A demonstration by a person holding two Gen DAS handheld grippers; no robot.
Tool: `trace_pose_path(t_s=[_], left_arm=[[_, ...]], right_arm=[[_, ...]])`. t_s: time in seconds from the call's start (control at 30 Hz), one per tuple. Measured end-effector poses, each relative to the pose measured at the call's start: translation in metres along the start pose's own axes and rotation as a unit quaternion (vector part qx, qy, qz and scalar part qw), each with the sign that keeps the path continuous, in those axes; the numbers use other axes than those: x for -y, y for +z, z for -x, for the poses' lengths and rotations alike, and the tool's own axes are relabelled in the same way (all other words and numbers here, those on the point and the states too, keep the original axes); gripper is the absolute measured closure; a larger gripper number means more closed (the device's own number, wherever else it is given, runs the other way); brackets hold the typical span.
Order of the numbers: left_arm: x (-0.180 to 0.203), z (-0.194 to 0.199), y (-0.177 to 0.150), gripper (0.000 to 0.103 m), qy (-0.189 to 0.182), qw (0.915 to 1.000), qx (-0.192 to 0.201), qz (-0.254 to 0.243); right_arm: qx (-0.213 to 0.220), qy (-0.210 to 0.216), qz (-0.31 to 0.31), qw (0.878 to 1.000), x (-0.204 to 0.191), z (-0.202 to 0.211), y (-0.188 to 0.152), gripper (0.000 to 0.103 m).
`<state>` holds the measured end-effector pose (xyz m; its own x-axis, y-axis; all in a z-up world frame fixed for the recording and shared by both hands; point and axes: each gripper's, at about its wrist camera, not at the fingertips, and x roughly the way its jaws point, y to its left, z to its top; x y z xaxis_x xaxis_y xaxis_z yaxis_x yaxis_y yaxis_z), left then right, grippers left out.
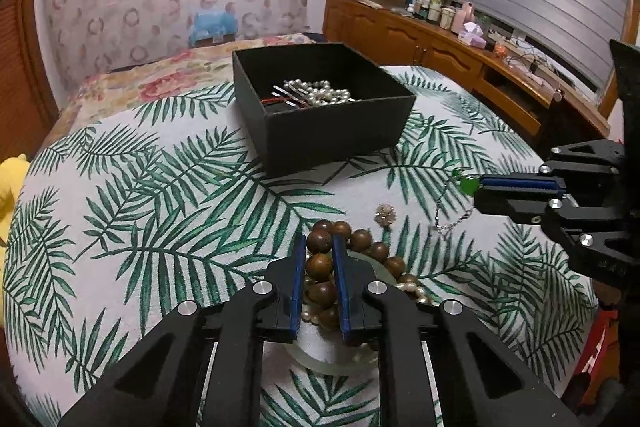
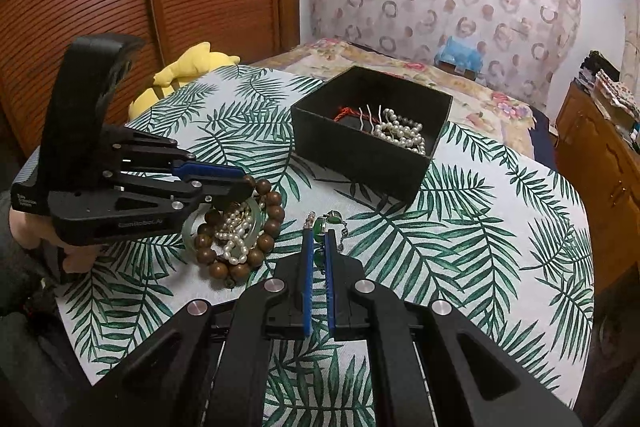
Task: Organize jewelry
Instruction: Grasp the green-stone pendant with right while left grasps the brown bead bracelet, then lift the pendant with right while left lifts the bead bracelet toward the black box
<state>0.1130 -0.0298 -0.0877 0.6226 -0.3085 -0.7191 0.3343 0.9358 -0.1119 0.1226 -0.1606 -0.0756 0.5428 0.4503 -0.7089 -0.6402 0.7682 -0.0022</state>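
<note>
A black open box (image 1: 320, 131) holds a pearl strand (image 1: 320, 93), silver hairpins and a red cord; it also shows in the right wrist view (image 2: 360, 155). My left gripper (image 1: 319, 243) is shut on a brown wooden bead bracelet (image 1: 320, 241) that lies on a pile with a pale jade bangle (image 2: 192, 227) and pearls (image 2: 234, 231). My right gripper (image 2: 319, 233) is shut on a green stone necklace (image 2: 320, 227), whose silver chain (image 1: 450, 219) hangs down to the cloth.
A small flower-shaped brooch (image 1: 385, 214) lies on the leaf-print cloth (image 1: 140, 207) between the two grippers. A yellow plush toy (image 2: 180, 75) sits at the bed's far edge. A wooden cabinet (image 1: 460, 55) lined with bottles runs along the right.
</note>
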Motion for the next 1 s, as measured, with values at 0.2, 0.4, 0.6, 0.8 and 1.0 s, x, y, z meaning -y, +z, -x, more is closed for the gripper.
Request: trace_pose_path(t_s=[0.2,0.4,0.6,0.8,1.0], left_arm=[[0.014,0.021,0.004,0.091,-0.022,0.9994,0.027,-0.001],[0.030,0.048,0.013,0.091,-0.038,0.9975,0.058,-0.014],[0.039,0.068,0.021,0.091,-0.047,0.9953,0.082,-0.021],[0.039,0.080,0.032,0.091,-0.041,0.9937,0.101,-0.023],[0.034,0.086,0.038,0.091,-0.037,0.9930,0.110,-0.021]], right_arm=[[0.006,-0.001,-0.004,1.000,0.002,0.003,-0.002,0.097],[0.014,-0.002,-0.003,1.000,0.002,0.011,0.000,0.097],[0.022,-0.005,-0.004,1.000,0.003,0.019,0.004,0.097],[0.025,-0.007,-0.006,1.000,0.006,0.021,0.005,0.097],[0.027,-0.008,-0.008,1.000,0.007,0.022,0.005,0.097]])
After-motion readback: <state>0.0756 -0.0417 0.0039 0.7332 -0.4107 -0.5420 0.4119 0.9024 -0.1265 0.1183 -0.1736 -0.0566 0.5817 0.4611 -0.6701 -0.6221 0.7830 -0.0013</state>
